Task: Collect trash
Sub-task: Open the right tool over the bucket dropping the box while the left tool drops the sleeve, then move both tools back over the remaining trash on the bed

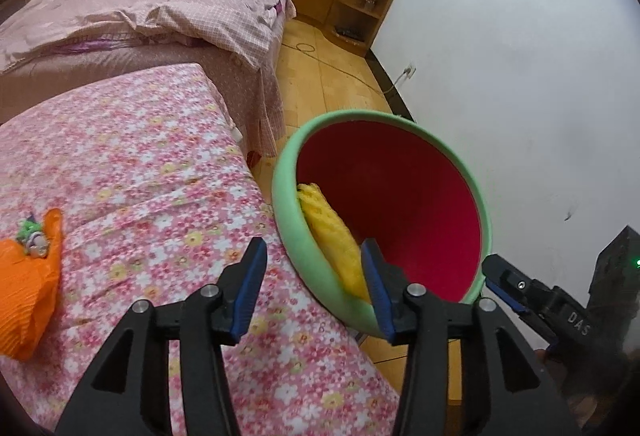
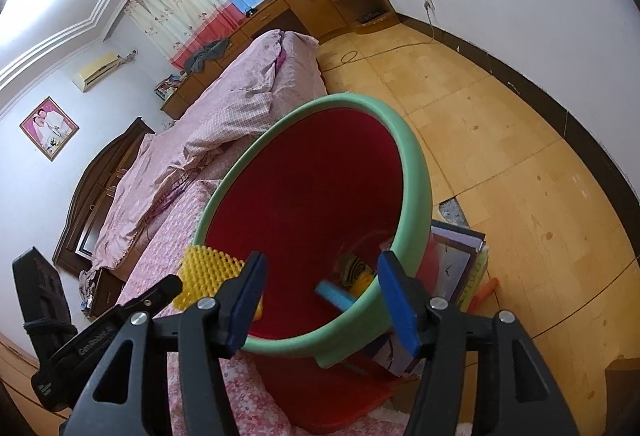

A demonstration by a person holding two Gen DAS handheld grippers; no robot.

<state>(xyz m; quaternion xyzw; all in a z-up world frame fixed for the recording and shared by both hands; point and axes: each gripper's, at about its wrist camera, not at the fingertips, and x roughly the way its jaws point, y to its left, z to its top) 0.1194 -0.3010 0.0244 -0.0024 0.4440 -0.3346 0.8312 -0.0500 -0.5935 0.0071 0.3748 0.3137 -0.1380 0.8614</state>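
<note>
The left gripper (image 1: 314, 276) has its blue-padded fingers (image 1: 250, 288) parted about halfway with nothing between them; its right pad sits just in front of a yellow bumpy piece of trash (image 1: 336, 240) lying against the inner wall of the bin (image 1: 286, 196), but no grip on it shows. The right gripper (image 2: 320, 292) also stands about half open, its right finger (image 2: 400, 300) outside the green rim and its left finger in front of the opening; whether either pad presses the rim I cannot tell.

The bin, red inside with a green rim, is tilted with its mouth toward the cameras, beside the edge of the floral sheet (image 1: 140, 156). Only the left wrist view shows an orange plastic bag (image 1: 28, 276) with a small green-and-white scrap (image 1: 30, 236) on it, lying on that sheet well apart from the bin. Only the right wrist view looks down to the bin's bottom, where a light blue piece (image 2: 334, 296) and a dark wrapper with a spiral pattern (image 2: 354, 270) lie; it also shows a stack of books (image 2: 460, 260) on the floor beside the bin, a framed picture (image 2: 49, 127) on the wall and an air conditioner (image 2: 98, 72).

Each view catches the other gripper at its edge. In the left wrist view the right one carries the letters "DAS" (image 1: 578, 322); the marking on the gripper body seen in the right wrist view is too blurred to read.
</note>
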